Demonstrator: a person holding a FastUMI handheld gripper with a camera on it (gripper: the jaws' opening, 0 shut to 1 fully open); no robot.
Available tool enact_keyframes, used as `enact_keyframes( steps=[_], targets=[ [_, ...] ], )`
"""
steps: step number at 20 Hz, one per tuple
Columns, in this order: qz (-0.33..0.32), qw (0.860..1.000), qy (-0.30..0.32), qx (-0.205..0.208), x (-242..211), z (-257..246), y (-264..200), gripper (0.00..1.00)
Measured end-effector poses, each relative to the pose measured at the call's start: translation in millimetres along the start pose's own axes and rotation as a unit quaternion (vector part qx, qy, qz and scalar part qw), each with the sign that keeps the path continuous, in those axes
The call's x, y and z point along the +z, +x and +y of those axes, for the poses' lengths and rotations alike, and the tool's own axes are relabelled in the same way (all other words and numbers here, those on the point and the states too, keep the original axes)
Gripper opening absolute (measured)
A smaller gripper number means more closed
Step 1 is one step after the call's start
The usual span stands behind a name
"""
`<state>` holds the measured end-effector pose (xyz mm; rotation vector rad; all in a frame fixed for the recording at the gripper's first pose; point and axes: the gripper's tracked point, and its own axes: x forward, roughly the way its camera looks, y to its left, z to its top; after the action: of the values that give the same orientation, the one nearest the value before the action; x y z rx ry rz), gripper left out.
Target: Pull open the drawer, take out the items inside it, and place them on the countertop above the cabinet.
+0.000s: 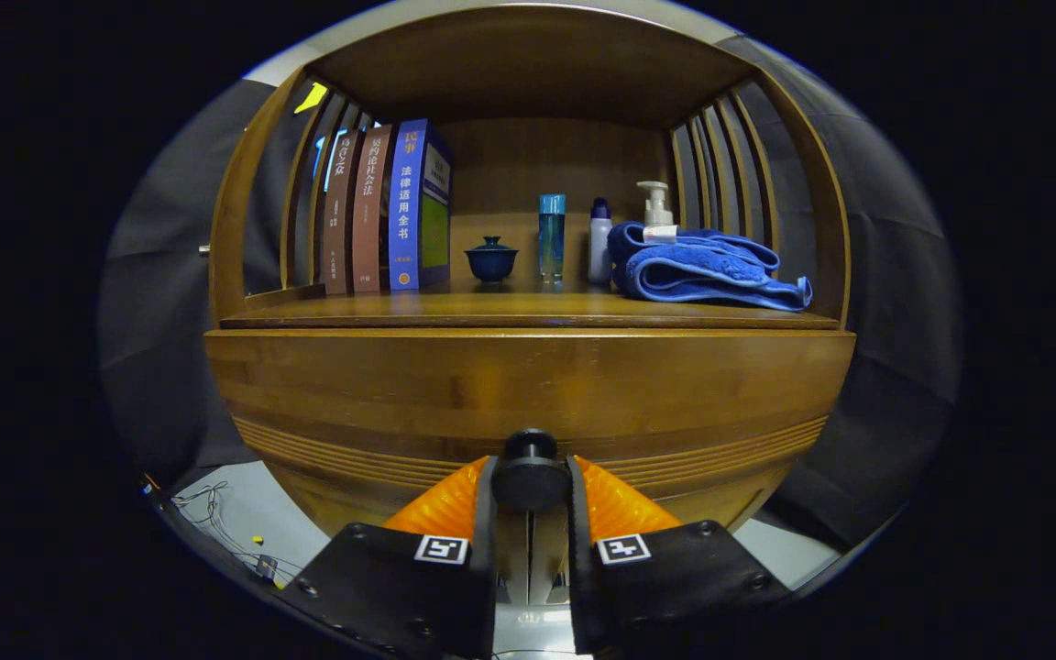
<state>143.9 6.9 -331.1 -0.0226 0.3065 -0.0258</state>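
A: Is the drawer [528, 390] open yet?

B: No, it looks shut. The fingers [530, 486] are squeezed on its little round knob [529, 475], low on the drawer front.

A: So what is left?

B: Pulling it open, then putting the things inside up on the countertop [528, 310].

Dim warm light from the front, glare streak on shelf [528, 312] edge, cabinet [528, 385] recess shadowed up top, heavy fisheye bowing at edges, gripper [530, 486] closed on knob [530, 472], fingers slightly soft, centre sharp
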Motion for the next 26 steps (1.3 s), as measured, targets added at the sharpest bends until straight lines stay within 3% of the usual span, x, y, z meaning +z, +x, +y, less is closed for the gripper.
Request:
enact_keyframes(
  steps=[14,26],
  targets=[
    [-0.004,1.0,0.017,-0.001,-21,-2,-110,0.36],
    [0.007,1.0,0.028,0.004,-36,-1,-147,0.36]
  ],
)
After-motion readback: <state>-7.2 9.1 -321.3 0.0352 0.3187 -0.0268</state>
